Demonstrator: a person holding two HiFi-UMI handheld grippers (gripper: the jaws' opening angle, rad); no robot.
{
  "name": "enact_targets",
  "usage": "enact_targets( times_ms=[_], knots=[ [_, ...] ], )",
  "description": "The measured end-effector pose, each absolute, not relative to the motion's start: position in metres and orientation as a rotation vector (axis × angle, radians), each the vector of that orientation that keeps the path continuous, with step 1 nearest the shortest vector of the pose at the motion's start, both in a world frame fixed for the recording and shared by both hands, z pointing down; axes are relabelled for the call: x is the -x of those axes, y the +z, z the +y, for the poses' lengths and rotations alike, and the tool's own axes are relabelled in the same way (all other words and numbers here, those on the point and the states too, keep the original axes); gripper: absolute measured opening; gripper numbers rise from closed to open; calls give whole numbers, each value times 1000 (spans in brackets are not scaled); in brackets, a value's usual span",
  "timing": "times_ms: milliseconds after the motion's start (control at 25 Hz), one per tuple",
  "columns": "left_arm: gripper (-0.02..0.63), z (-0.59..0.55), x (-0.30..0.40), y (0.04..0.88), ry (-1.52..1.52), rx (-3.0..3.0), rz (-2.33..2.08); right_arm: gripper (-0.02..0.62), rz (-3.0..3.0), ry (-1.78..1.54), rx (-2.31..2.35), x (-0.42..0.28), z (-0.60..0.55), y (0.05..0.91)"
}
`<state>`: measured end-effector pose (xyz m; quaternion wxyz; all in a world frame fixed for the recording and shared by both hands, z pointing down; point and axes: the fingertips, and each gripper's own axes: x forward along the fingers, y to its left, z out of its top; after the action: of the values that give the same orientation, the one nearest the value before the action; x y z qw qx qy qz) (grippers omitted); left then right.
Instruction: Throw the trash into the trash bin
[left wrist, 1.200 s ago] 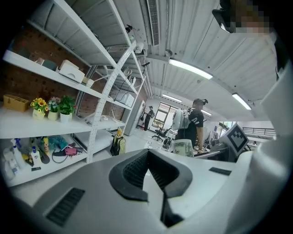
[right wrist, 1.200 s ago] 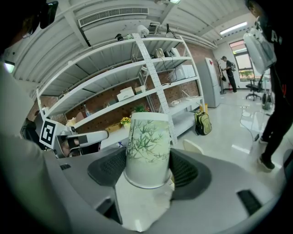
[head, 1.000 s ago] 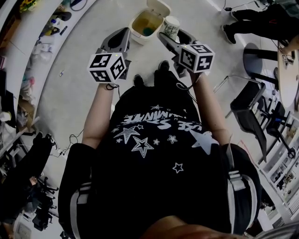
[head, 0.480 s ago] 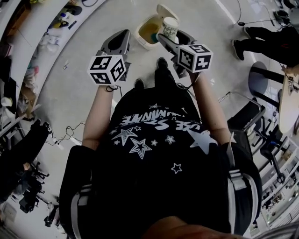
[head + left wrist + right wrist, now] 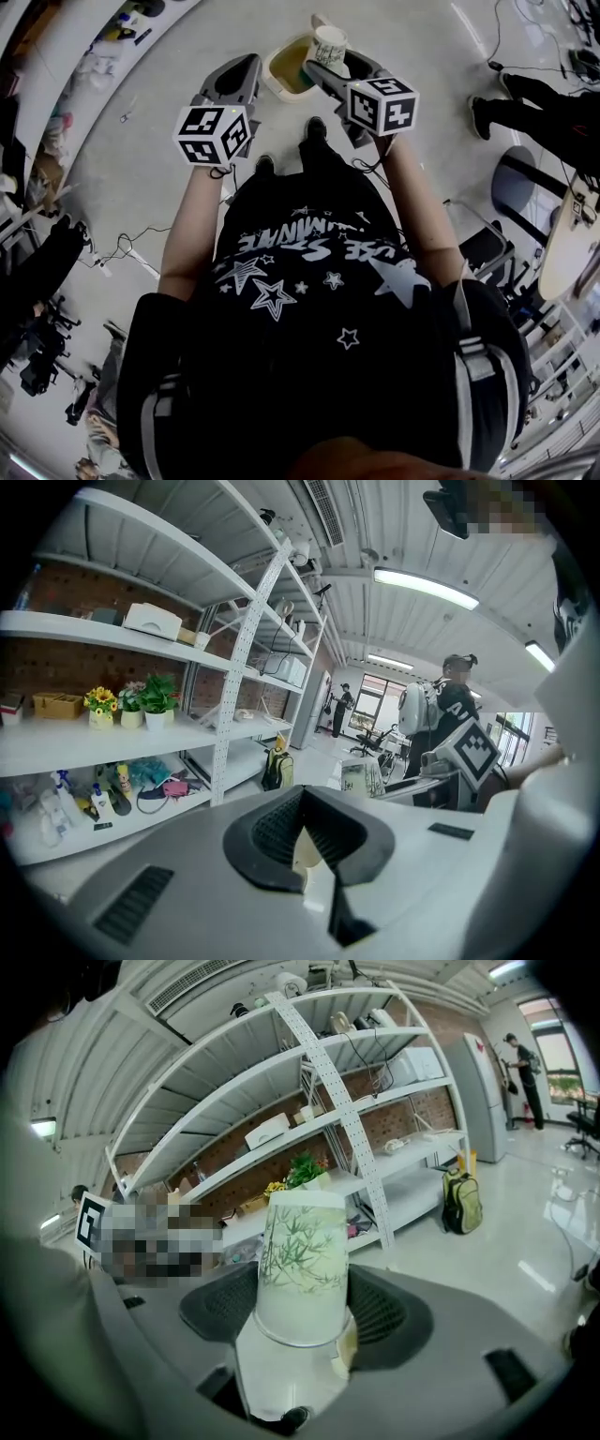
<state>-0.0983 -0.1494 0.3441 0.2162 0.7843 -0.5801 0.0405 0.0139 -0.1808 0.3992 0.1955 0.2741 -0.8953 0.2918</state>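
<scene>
Right gripper (image 5: 330,58) with cup, nearly at the bin

Clamps the paper cup (image 5: 329,42) by its sides between both jaws. Stands closer to the trash bin (image 5: 274,82) than a second ago: lid up, open mouth now just below and left of the jaws, no longer well ahead. Leaves little of the approach, by the look of it; probably needs a short shift left before letting go. Keeps left gripper (image 5: 305,841) alongside, jaws together on nothing.

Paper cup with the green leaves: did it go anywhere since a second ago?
The paper cup, still clamped in the right gripper's jaws, has come in over the open trash bin's edge; before, it hung beside it. Not dropped yet. The left gripper stays shut and empty.
</scene>
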Motion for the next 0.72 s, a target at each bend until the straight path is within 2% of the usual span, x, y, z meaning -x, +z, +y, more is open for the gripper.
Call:
enact_targets(
  times_ms=[400, 720],
  knots=[
    [9, -174, 81, 360, 180, -2116, -1706, 304, -2507, 825, -568, -15, -206, 428],
    [9, -158, 98, 373, 173, -2043, -1744, 304, -2481, 833, -509, 6, -193, 446]
  ],
)
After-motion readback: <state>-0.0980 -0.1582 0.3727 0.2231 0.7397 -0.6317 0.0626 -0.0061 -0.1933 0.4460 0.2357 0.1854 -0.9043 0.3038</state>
